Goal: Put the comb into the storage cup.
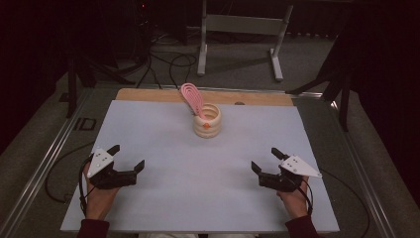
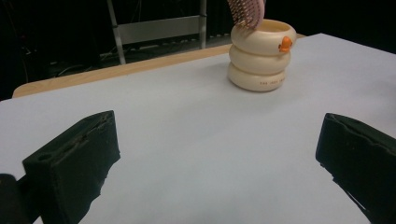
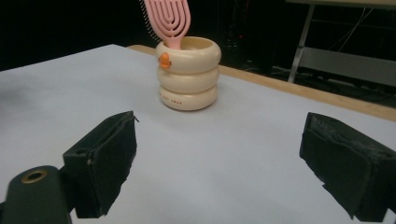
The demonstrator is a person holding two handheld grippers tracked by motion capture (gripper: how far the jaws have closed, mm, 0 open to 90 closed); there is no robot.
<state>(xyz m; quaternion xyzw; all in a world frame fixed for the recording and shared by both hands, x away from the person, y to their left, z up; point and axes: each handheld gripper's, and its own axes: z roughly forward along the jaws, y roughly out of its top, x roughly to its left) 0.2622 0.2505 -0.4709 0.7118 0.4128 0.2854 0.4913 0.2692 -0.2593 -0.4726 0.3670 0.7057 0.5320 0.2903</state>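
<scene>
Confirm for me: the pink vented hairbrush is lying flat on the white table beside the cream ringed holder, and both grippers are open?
Not quite. The pink vented hairbrush stands inside the cream ringed holder, as the right gripper view shows. Both grippers, left gripper and right gripper, are open.

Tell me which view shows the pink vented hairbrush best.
The right gripper view: the pink vented hairbrush stands close, its curved slots and side bristles clear above the cream ringed holder. The high view shows its whole head, small and far. The left gripper view catches just its bristled lower edge.
</scene>
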